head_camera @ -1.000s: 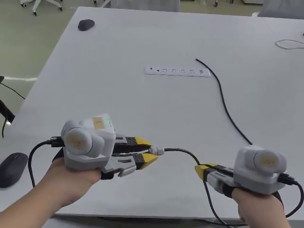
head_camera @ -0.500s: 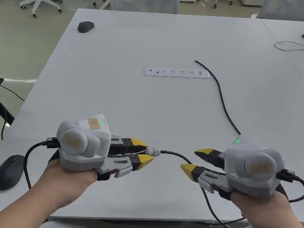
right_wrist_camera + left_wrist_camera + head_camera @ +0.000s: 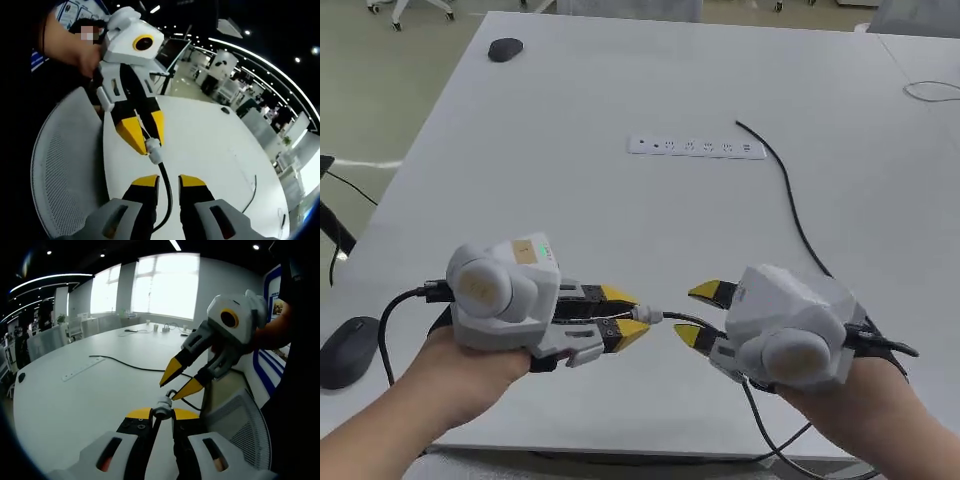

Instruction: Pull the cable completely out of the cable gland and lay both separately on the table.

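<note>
A small white cable gland (image 3: 649, 317) is pinched at the tips of my left gripper (image 3: 628, 314), which is shut on it just above the table's near edge. The black cable (image 3: 688, 320) leaves the gland to the right and passes between the spread jaws of my right gripper (image 3: 697, 313), which is open around it without pinching, then drops over the table edge. In the left gripper view the gland (image 3: 162, 404) sits at my left gripper (image 3: 162, 413). In the right gripper view the cable (image 3: 167, 189) runs through my right gripper (image 3: 169, 181) to the gland (image 3: 152, 148).
A white power strip (image 3: 695, 148) lies mid-table with a long black cable (image 3: 790, 205) curving past its right end. One dark mouse (image 3: 505, 48) is at the far left, another (image 3: 345, 352) at the near left edge. A grey mesh chair (image 3: 65, 165) is below the table edge.
My right gripper has opened and moved left along the cable, up close to the gland. My left gripper has kept its hold on the gland in about the same place.
</note>
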`<state>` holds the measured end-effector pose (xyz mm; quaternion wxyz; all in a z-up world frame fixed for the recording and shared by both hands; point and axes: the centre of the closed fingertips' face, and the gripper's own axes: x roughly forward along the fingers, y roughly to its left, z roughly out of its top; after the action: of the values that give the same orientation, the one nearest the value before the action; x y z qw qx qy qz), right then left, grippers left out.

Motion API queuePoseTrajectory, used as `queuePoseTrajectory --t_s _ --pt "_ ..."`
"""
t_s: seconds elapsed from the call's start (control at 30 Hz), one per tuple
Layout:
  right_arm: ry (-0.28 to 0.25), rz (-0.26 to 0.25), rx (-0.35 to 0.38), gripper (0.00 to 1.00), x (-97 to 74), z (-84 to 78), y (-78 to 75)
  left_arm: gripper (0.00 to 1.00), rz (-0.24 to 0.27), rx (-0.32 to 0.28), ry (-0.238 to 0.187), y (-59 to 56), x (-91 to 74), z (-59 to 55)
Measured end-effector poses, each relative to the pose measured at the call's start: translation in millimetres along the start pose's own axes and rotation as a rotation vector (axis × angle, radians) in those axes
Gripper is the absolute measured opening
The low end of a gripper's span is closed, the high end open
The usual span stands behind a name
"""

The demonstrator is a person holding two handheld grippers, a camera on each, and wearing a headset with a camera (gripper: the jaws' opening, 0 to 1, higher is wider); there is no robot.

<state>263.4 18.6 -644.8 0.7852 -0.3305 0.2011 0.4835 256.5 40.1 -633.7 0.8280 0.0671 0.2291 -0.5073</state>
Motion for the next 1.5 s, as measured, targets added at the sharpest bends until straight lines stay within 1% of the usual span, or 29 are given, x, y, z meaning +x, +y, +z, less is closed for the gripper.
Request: queuePoseTrajectory --t_s 0.1,0.2,0.37,0.63,0.77,0.83,1.0,1.07,1.1,1.23,1.27,1.3,1.37,1.4,1.5 --pt "0.006 -0.003 -0.016 0.10 2.7 0.8 1.5 0.15 -0.002 0.000 -0.002 -1.0 0.4 0.5" --pt "-0.007 0.002 -0.016 0.08 2.5 3.6 4.6 0.15 -0.005 0.001 0.000 -2.1 1.0 -0.2" --pt "-0.003 0.017 -0.029 0.05 4.7 0.6 10.0 0.15 -0.011 0.002 0.009 -4.2 3.2 -3.3" --pt "-0.014 0.008 -0.033 0.01 5.3 0.0 11.5 0.15 -0.019 0.003 0.013 -6.2 5.7 -3.7" --pt "-0.018 0.007 0.015 0.01 5.6 -0.7 11.8 0.15 -0.025 0.005 0.017 -6.5 5.6 -4.3" --pt "-0.019 0.002 0.026 0.01 5.7 -0.6 11.5 0.15 -0.027 -0.001 0.014 -6.2 5.7 -4.2" --pt "-0.021 0.001 0.086 0.01 5.3 -1.9 10.5 0.15 -0.030 0.003 0.015 -7.6 5.7 -4.2" --pt "-0.024 -0.002 0.099 0.01 4.9 -2.3 9.8 0.15 -0.030 0.004 0.013 -7.9 5.5 -3.8" --pt "-0.035 0.000 0.131 0.01 4.5 -2.3 9.6 0.15 -0.031 0.002 0.013 -7.9 5.5 -3.6" --pt "-0.053 0.005 0.199 0.01 5.3 -4.9 8.8 0.15 -0.030 0.018 0.022 -8.3 6.8 -3.6" --pt "-0.043 -0.002 0.211 0.01 5.3 -8.3 7.0 0.15 -0.027 0.020 0.023 -7.8 6.9 -3.5" --pt "-0.044 -0.004 0.212 0.01 5.0 -9.6 6.0 0.15 -0.026 0.020 0.022 -7.6 6.7 -3.1" --pt "-0.046 -0.014 0.248 0.01 3.2 -12.3 3.0 0.15 -0.026 0.010 0.013 -6.8 6.0 -1.9" --pt "-0.052 -0.011 0.277 0.01 2.4 -13.1 2.5 0.15 -0.027 0.009 0.010 -6.8 5.8 -1.3" --pt "-0.046 -0.027 0.316 0.01 1.7 -19.2 -2.1 0.15 -0.023 0.010 0.006 -5.5 5.4 -0.2"
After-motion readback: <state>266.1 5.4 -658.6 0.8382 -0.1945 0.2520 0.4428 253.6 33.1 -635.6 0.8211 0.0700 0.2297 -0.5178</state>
